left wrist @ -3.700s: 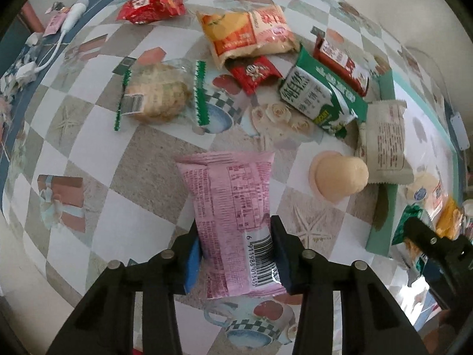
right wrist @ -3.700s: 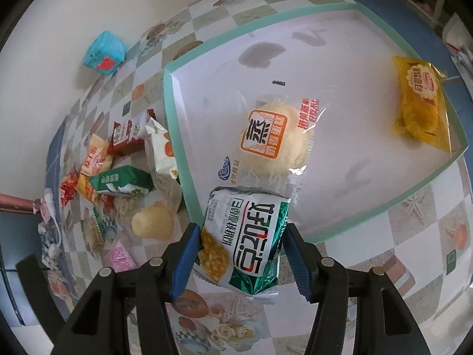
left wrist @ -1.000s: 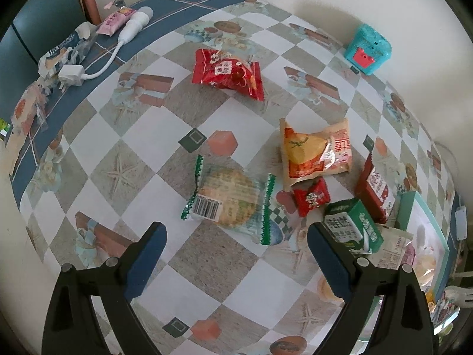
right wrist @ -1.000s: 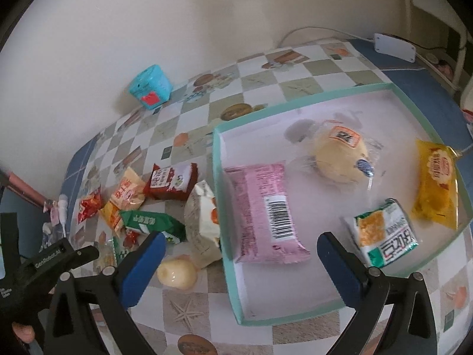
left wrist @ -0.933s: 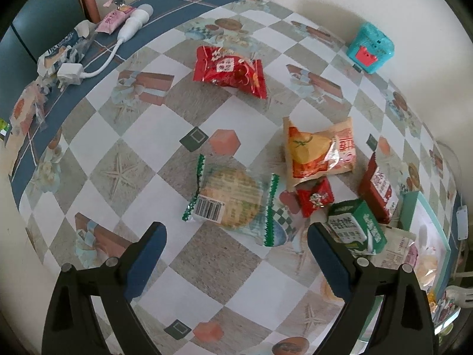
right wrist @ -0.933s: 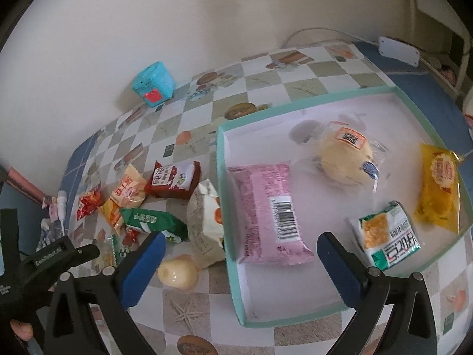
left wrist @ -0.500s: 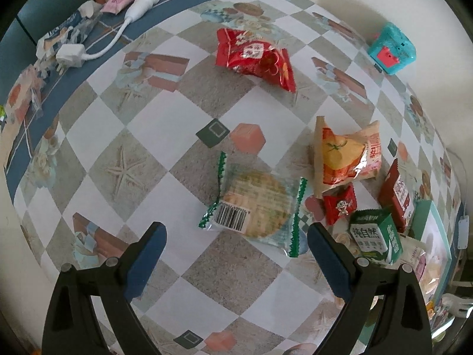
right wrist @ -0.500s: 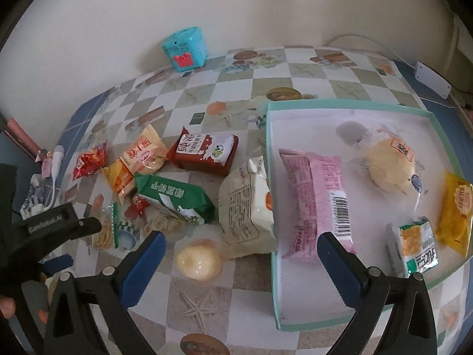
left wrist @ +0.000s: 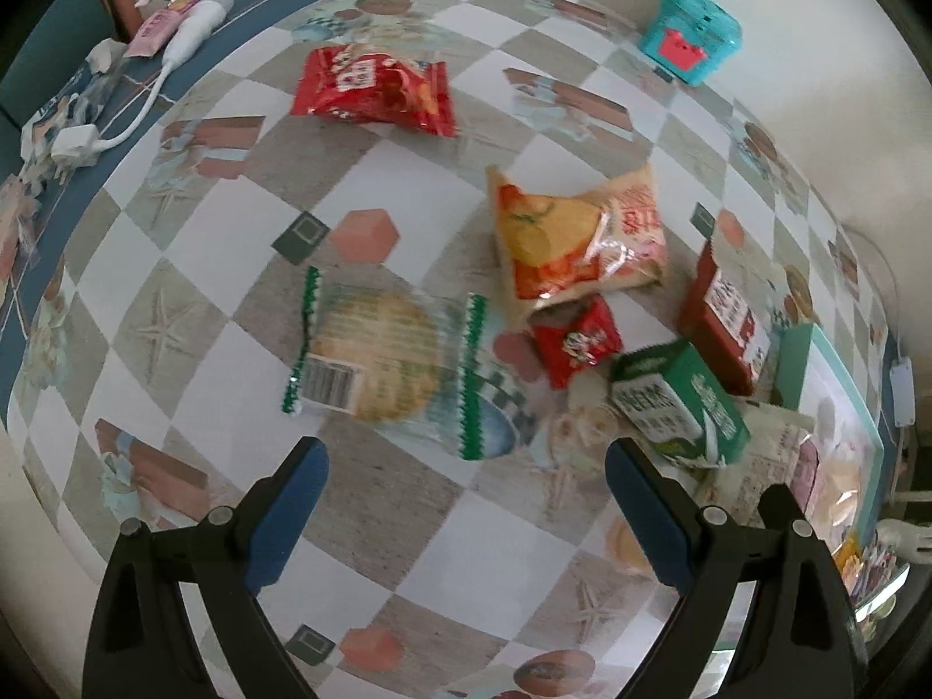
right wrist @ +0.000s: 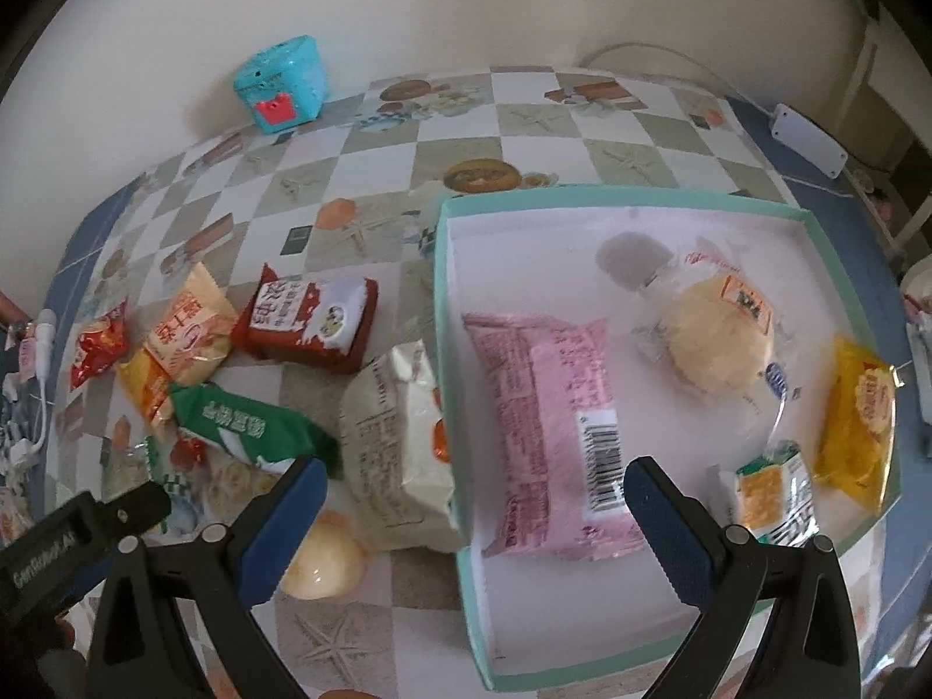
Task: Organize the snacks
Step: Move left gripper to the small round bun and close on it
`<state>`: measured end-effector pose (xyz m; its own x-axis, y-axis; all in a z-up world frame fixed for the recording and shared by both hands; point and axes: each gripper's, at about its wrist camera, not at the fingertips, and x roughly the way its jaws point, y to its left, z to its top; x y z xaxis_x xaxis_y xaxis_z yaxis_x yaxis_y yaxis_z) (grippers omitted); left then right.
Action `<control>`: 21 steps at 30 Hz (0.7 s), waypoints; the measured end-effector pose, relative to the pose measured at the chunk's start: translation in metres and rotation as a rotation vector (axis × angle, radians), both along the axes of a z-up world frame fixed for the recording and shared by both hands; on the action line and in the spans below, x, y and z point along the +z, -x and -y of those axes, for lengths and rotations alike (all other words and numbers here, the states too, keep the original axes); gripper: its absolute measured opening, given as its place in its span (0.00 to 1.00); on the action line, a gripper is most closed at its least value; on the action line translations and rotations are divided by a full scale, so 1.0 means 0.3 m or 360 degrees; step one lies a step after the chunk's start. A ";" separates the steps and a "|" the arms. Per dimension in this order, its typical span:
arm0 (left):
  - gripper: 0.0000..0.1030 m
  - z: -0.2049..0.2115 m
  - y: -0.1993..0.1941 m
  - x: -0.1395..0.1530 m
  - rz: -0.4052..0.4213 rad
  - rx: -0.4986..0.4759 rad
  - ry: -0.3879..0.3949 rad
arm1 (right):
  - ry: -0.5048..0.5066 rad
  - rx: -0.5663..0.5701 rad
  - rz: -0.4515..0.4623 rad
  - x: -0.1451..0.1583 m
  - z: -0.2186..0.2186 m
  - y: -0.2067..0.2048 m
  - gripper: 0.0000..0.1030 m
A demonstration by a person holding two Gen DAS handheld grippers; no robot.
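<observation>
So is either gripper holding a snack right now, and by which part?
Neither. The left gripper and right gripper are both open, empty, above the table.

I am in a home, at what looks like a dining table. The worktop (left wrist: 192,268) wears a wipe-clean cloth printed with checks, starfish and teacups, and it stands against a plain cream wall (right wrist: 466,6). Packaged snacks (left wrist: 574,242) lie loose across it beside a shallow teal box (right wrist: 588,195). A small turquoise toy-like gadget (right wrist: 281,84) sits by the wall, and a white charger with its cable (left wrist: 125,116) lies at the blue-bordered edge, with a white power adapter (right wrist: 807,140) opposite.
</observation>
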<state>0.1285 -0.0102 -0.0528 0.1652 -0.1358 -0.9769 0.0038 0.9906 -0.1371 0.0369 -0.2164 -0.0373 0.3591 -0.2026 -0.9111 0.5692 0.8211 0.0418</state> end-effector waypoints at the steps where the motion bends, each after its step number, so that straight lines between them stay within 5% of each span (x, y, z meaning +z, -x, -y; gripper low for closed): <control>1: 0.93 0.005 0.001 0.001 0.0005 -0.0004 -0.0007 | -0.0003 -0.0006 0.0007 0.005 0.007 -0.001 1.00; 6: 0.93 0.022 0.012 0.002 0.0028 -0.0014 -0.0053 | 0.0034 -0.0024 0.0121 0.047 0.031 0.016 0.98; 12: 0.93 0.055 0.029 0.001 0.0024 -0.0054 -0.0061 | -0.0126 -0.0021 0.0179 0.022 0.067 0.041 0.94; 21: 0.93 0.243 0.102 -0.001 0.0019 -0.0246 -0.0047 | -0.0122 -0.0001 0.0258 0.045 0.104 0.073 0.96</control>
<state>0.0979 -0.0830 -0.0532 0.1562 -0.1318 -0.9789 0.1577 0.9817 -0.1071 0.0148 -0.2477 -0.0236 0.5024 -0.1348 -0.8541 0.5503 0.8118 0.1956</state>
